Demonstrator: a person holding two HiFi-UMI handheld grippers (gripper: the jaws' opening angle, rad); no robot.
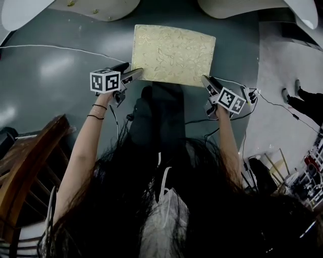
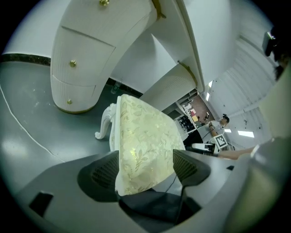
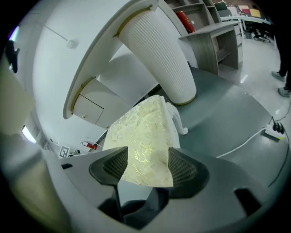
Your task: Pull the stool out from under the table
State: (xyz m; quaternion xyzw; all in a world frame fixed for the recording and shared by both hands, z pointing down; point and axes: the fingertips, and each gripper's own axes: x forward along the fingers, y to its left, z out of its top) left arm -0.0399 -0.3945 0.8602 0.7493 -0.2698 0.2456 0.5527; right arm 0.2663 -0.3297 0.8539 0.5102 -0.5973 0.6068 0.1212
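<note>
At head-view centre, left gripper (image 1: 134, 74) and right gripper (image 1: 207, 81) clamp stool (image 1: 174, 54) corners. Legs hidden there; table (image 1: 101, 7) cropped at top.

The stool (image 1: 173, 54) has a pale gold floral seat; the floor (image 1: 55, 75) is grey.

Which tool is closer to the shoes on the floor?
Right. The right tool is at the stool's near right corner, with the shoes farther right. The left tool is at the near left corner, across the stool from them.
</note>
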